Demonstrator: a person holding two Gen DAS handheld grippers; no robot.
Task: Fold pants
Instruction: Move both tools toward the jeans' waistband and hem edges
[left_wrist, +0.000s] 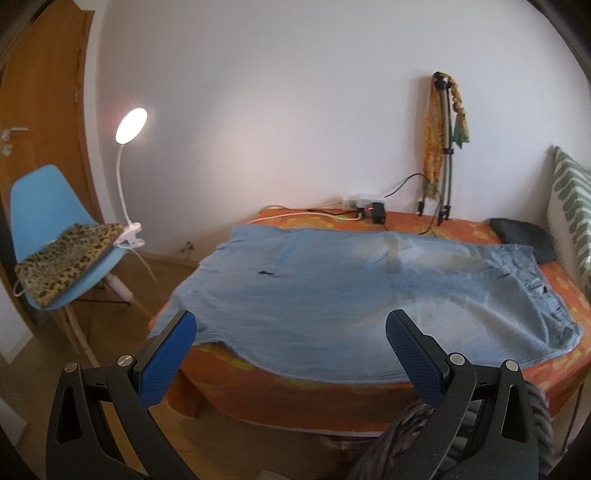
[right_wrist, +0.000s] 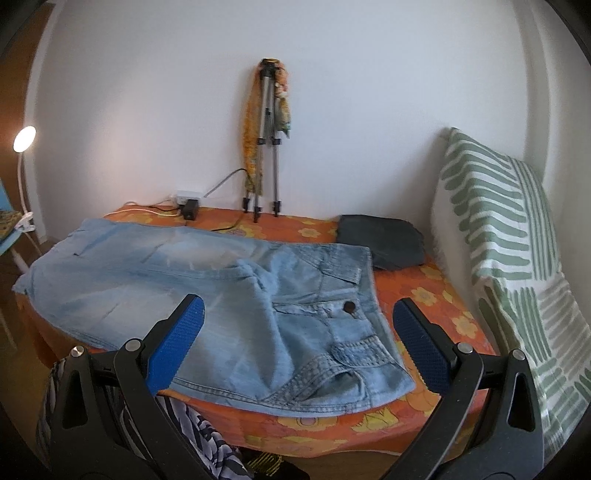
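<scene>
Pale denim pants lie flat across the orange bed, waistband toward 3 o'clock, hems toward 9. Left gripper and right gripper hover at the near edge, fingers wide apart, holding nothing. Looks like pre-grasp; next move probably pinches the near edge.

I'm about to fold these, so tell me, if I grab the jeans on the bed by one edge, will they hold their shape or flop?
The jeans will probably flop: they lie soft and creased on the bed. The waistband end, with thick seams and a button, likely hangs heavier. The near edge already drapes over the bed's side, so a pull may slide them off.
</scene>
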